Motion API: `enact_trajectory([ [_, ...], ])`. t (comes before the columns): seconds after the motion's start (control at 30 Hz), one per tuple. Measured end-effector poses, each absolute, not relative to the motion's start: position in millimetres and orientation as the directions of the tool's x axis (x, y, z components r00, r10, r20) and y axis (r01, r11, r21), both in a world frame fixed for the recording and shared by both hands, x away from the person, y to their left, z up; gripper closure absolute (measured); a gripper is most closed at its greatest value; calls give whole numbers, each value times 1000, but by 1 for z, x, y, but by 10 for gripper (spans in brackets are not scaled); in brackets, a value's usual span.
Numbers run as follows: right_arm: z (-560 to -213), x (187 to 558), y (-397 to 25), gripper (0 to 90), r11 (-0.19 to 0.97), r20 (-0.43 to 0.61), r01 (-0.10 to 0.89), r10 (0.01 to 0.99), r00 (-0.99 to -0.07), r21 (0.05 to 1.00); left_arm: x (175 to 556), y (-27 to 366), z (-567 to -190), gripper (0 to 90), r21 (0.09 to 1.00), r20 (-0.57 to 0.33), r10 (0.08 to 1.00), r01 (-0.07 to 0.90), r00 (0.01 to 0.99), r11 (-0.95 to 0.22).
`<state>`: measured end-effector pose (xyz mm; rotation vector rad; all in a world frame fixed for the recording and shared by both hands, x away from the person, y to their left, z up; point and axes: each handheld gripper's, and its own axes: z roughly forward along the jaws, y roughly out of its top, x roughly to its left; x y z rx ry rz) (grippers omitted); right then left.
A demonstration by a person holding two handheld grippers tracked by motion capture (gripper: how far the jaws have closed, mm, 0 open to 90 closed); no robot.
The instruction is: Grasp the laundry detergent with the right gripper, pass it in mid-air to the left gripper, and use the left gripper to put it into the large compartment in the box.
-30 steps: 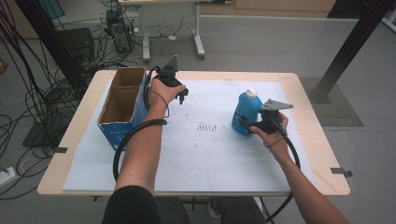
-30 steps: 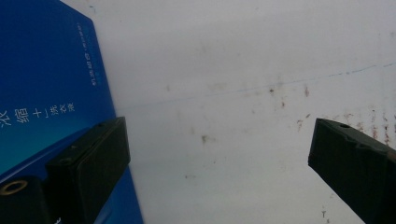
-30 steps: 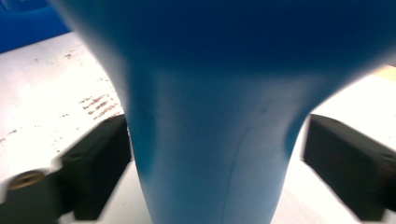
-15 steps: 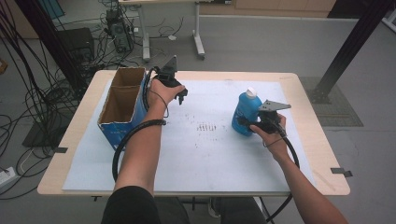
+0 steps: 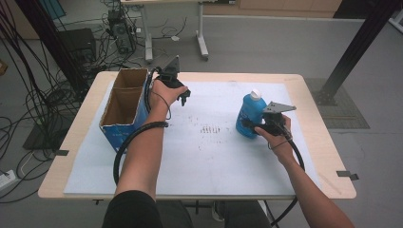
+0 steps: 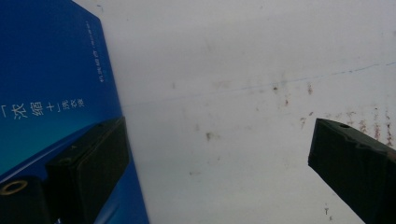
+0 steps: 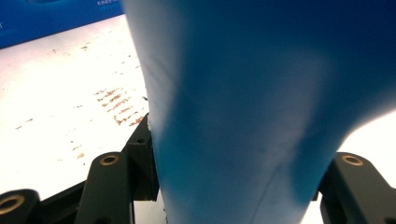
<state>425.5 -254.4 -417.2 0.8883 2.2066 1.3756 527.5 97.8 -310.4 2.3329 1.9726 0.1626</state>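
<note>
A blue bottle (image 5: 249,113) with a white cap stands right of the table's middle on the white mat (image 5: 209,152). My right gripper (image 5: 248,126) is shut on its lower body from the right side. In the right gripper view the bottle (image 7: 243,102) sits between the two black jaws, which press on either flank. A cardboard box (image 5: 122,105) with blue sides lies open-topped at the left. My left gripper (image 5: 183,98) hovers just right of the box, open with nothing in it. In the left gripper view its jaws are wide apart over the mat, and the box's blue wall (image 6: 46,79) lies beside the left jaw.
Small dark marks (image 5: 209,129) dot the mat's middle. The wooden table's edge (image 5: 313,118) runs close to the right of the bottle. Cables trail from both grippers toward the near edge. On the floor beyond stand another table's legs (image 5: 202,38) and tangled wires.
The right gripper and the bottle have shifted slightly left and toward the near edge. The left gripper has stayed beside the box.
</note>
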Motion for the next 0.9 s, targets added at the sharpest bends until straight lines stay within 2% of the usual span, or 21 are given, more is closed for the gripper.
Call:
enact_trajectory([
  [0.9,-417,425,-254,419,319,0,305,691,-723,897,524,101,-303,59,145,34,987,976,158,-162],
])
